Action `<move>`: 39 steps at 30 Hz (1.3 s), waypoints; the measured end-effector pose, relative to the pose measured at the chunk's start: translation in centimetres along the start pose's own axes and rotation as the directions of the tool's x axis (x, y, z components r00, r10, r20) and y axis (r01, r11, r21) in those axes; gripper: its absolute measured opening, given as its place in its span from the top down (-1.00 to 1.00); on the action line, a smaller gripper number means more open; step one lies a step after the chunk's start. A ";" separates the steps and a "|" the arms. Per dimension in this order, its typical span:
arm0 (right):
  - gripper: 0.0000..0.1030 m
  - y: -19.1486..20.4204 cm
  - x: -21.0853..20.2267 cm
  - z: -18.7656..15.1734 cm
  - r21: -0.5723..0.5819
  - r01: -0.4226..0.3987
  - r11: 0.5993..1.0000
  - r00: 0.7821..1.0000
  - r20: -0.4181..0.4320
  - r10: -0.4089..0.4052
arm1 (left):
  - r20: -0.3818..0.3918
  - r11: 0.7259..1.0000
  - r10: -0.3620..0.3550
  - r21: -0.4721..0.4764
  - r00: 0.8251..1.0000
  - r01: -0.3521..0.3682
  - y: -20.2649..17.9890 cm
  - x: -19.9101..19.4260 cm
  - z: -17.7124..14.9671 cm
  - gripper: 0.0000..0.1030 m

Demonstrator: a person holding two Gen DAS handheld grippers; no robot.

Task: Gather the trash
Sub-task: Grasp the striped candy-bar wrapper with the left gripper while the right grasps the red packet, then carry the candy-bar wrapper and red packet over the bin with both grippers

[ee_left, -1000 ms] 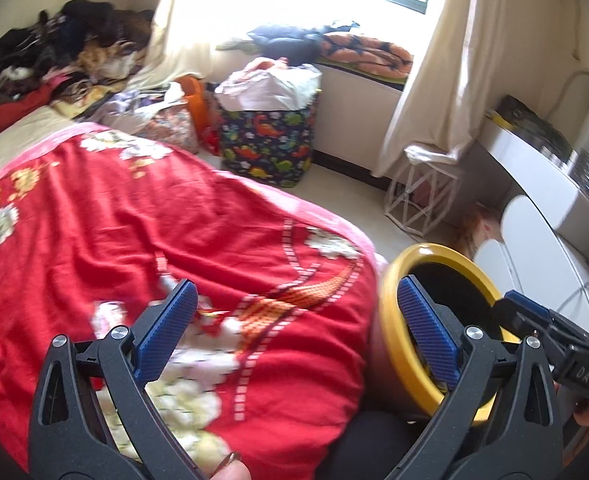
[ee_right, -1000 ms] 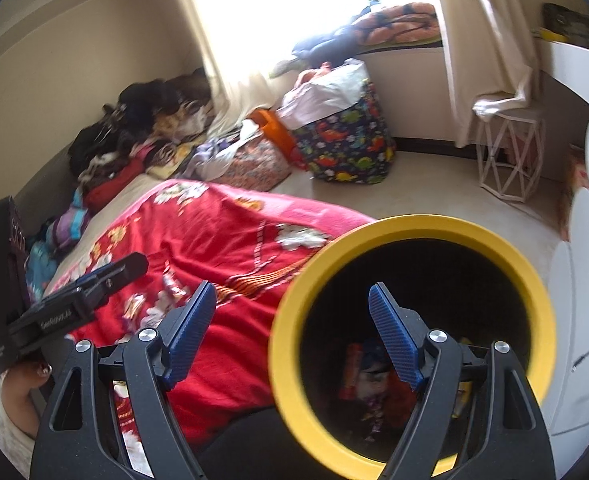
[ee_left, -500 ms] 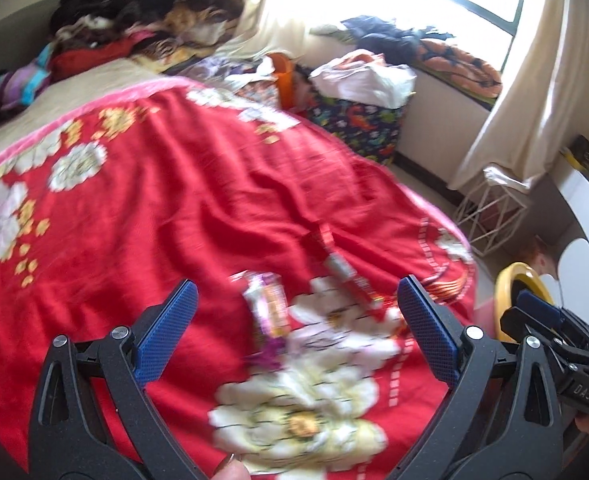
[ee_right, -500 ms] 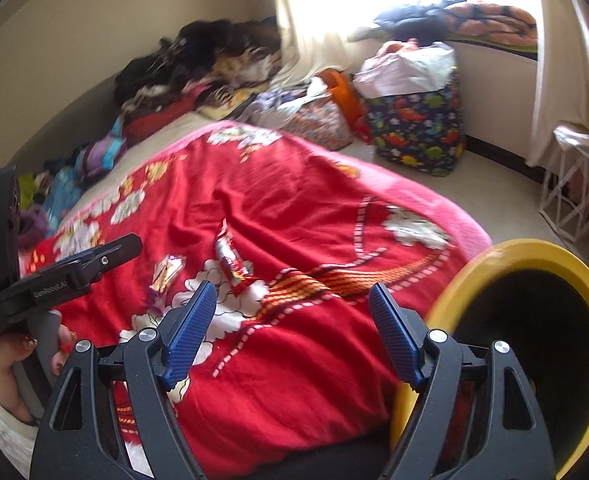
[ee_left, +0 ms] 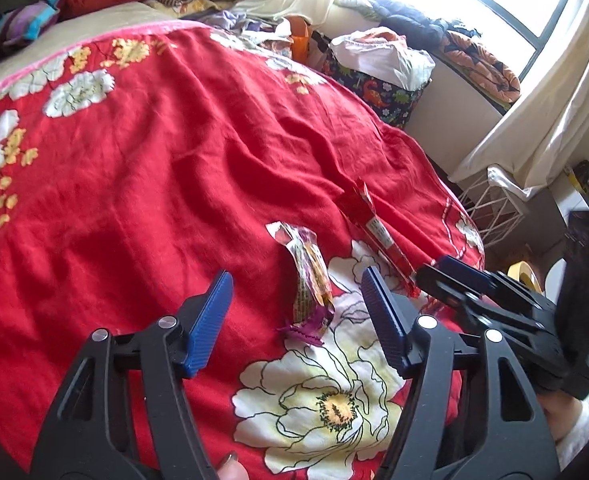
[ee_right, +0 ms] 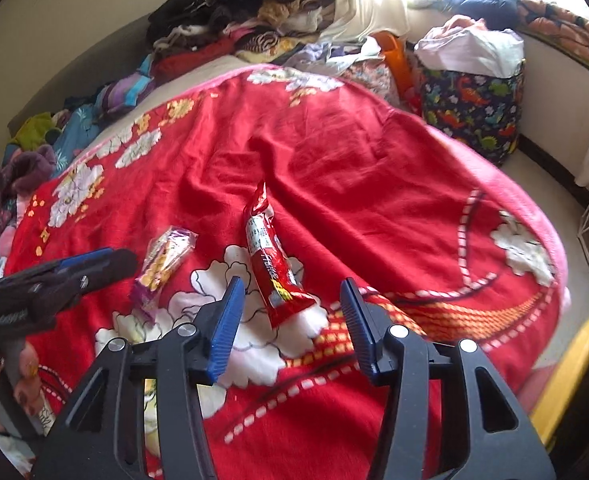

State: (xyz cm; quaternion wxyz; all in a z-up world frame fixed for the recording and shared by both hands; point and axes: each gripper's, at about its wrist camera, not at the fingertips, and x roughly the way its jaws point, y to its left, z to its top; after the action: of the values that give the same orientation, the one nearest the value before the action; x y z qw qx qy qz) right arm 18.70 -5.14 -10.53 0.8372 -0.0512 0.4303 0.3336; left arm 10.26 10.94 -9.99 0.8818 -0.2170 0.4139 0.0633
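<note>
Across the bed, a red flowered blanket (ee_left: 166, 152) carries two pieces of trash lying side by side, apart from each other. The yellow-and-purple wrapper (ee_left: 310, 276) sits just ahead of the left hand-held gripper (ee_left: 296, 312), in line with the gap between its blue pads; the jaws have just been closing, yet they stand apart and press on nothing. The red wrapper (ee_right: 272, 264) lies in front of the right hand-held gripper (ee_right: 292, 320), its lower end reaching between the pads; these jaws have also just been closing and do not touch it. Print on both wrappers is too small to read.

Only a sliver of the yellow-rimmed bin (ee_right: 570, 364) shows at the right edge of the right wrist view, cut off by the frame, so its contents cannot be seen. The dinosaur-print fabric basket (ee_right: 474, 108) by the window is heaped with pale cloth. A white wire basket (ee_left: 494, 208) stands under the curtain (ee_left: 542, 120), partly draped by it. Piled clothes (ee_right: 246, 12) at the far end of the bed blur together.
</note>
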 end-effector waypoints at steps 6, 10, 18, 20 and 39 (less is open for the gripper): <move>0.50 0.8 2.7 -0.2 -0.024 -0.019 1.000 0.998 -0.067 0.018 | -0.042 1.000 -0.012 0.003 0.999 0.012 -0.1 1.4 -0.5 0.12; 0.57 0.4 1.8 -1.0 0.029 -0.048 0.998 0.998 -0.046 0.049 | -0.067 1.000 -0.005 0.012 0.998 0.006 -0.2 2.3 -0.9 0.42; 0.57 -1.8 -3.2 -2.6 0.166 -0.087 0.982 0.995 0.054 0.079 | -0.067 0.998 -0.033 0.059 0.997 0.037 -2.0 2.2 -1.0 0.65; 0.57 -2.4 -4.5 -3.1 0.192 -0.091 0.977 0.994 0.081 0.077 | -0.056 0.996 -0.045 0.078 0.997 0.049 -2.8 1.9 -0.9 0.65; 0.57 -7.7 -14.7 -8.1 0.316 0.057 0.947 0.965 0.225 -0.133 | -0.009 0.957 -0.193 0.219 0.981 0.190 -12.1 -0.5 -0.6 0.66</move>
State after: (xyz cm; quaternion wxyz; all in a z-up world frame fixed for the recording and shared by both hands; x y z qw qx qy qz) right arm 11.81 -21.67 -6.06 0.8965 0.0999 0.3680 0.2256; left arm 13.09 -0.16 -5.92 0.9049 -0.1571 0.3899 -0.0669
